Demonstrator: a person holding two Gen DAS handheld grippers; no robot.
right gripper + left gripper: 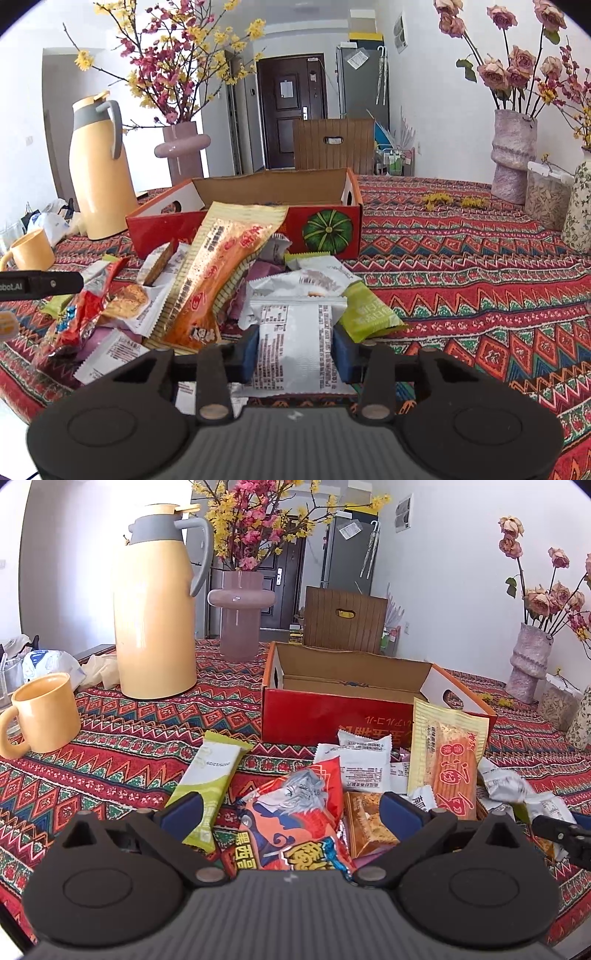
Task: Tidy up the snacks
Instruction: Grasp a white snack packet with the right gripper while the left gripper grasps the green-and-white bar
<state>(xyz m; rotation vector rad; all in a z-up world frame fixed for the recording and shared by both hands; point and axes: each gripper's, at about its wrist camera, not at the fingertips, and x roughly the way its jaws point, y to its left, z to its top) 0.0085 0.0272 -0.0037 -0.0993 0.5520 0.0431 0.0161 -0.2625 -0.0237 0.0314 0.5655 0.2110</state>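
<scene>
The right gripper (295, 349) has its blue pads pressed against both sides of a white packet (291, 347) printed with small text, so its jaws stand narrow with that packet gripped between them at the near edge of the snack pile. The left gripper (291, 812) is wide open and holds nothing; its fingers straddle an orange-red bag (291, 834) without touching it. Around both lies a loose heap of wrapped snacks: a long yellow-and-orange packet (218, 273) propped up on the pile, green bars (207, 775), brown and white sachets. Just behind the heap stands an open red cardboard box (332, 709), which looks nearly empty, though its floor is mostly hidden. By that reading the sorting has barely begun: one packet is in hand, and almost all the rest is still to go into the box. Everything sits on a table with a red patterned cloth (480, 266). To the left are a yellow jug (155, 609) and a matching mug (44, 712); vases of flowers (513, 155) stand left and right, with a chair, a dark door and pale walls beyond.
</scene>
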